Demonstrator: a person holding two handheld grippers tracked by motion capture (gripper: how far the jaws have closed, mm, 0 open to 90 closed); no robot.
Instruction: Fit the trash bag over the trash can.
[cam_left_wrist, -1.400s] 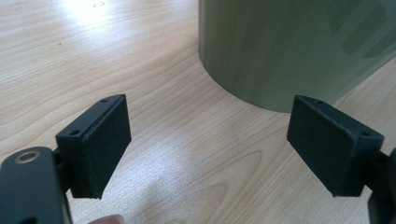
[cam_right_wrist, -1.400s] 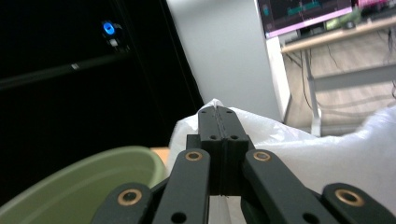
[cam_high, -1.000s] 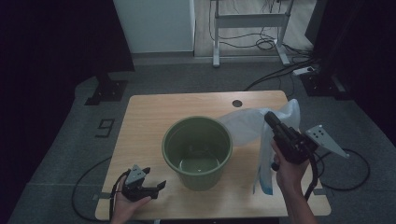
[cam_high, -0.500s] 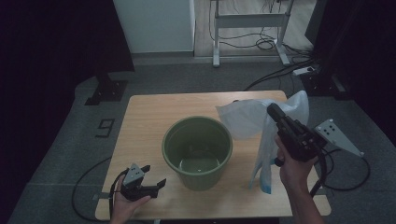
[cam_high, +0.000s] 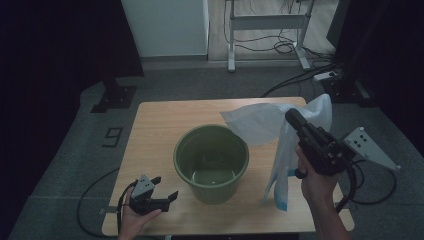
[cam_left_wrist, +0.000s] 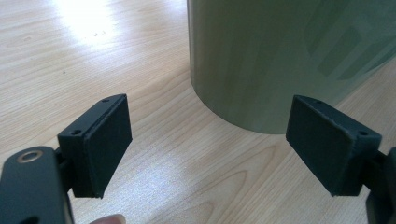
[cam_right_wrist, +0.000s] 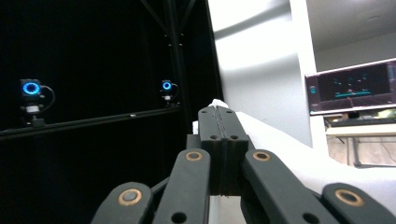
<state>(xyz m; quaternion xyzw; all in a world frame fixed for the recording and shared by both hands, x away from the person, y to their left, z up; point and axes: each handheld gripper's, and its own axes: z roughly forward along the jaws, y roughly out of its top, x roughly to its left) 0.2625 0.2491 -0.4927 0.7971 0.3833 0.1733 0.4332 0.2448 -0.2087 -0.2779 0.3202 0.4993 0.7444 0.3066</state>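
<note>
Right gripper (cam_high: 291, 116) is clamped on a white plastic bag (cam_high: 280, 150), jaws pressed together on a pinch of film near the bag's top, up and right of the green bucket (cam_high: 211, 161). Bag hangs limp from the pinch, one flap spreading toward the bucket rim, the long tail with a blue-edged end dropping to the table (cam_high: 150, 130) just right of the bucket. Looks very light, soft, thin, probably slippery and easy to tear; won't hold shape. Best second hold is likely the free edge near the mouth, to spread it over the rim. Left gripper (cam_high: 159, 191) rests low, left of the bucket, jaws wide apart, holding nothing. Bucket looks stiff, light, stable.
</note>
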